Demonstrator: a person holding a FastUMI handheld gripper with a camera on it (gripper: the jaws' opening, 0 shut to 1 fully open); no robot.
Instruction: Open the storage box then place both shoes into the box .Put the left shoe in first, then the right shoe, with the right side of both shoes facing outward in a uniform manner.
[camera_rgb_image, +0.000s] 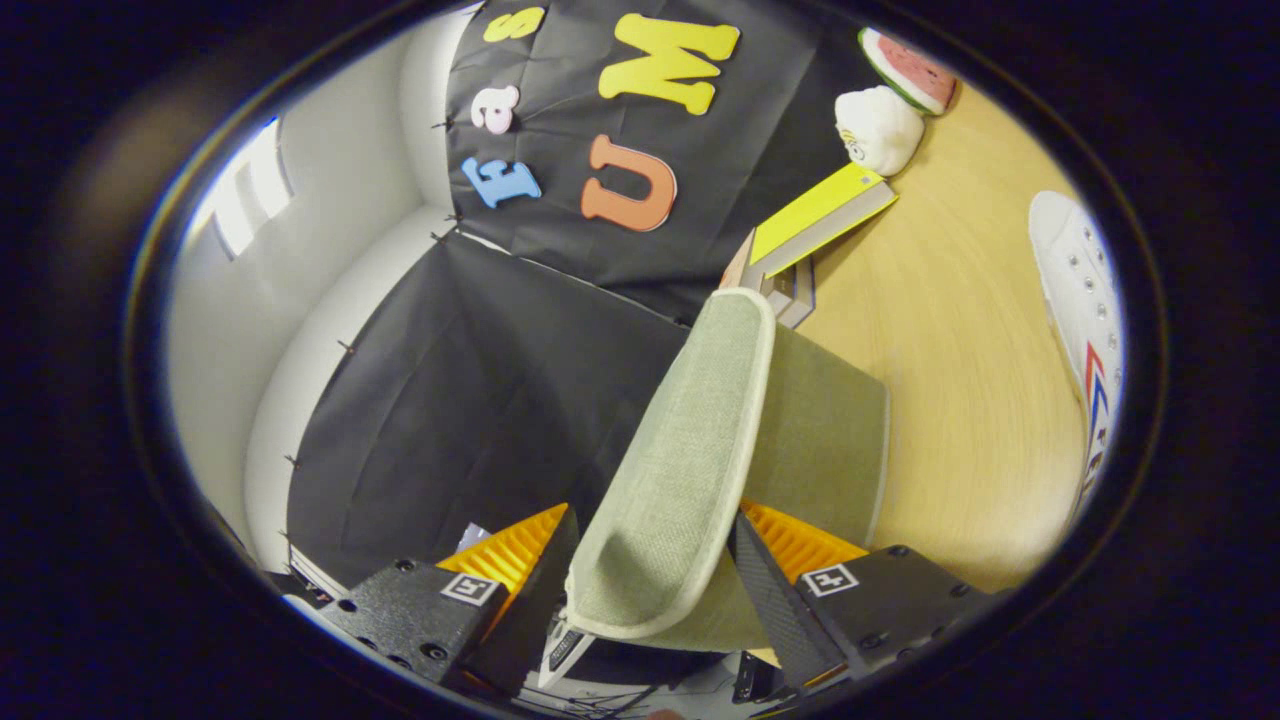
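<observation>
**Where things sit**

Your gripper (650, 560) has the storage box lid (690, 450) between its fingers, both pressing it. Beyond the lid stands a book (815, 215) on the table (960, 400); farther back, two plush toys (880, 125). A shoe (1085, 320) lies right.

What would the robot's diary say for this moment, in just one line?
gripper: jaws shut on box lid | lid: lifted, tilted | white shoe: on wooden table, beyond lid | step: opening box, shoes not yet placed
</observation>
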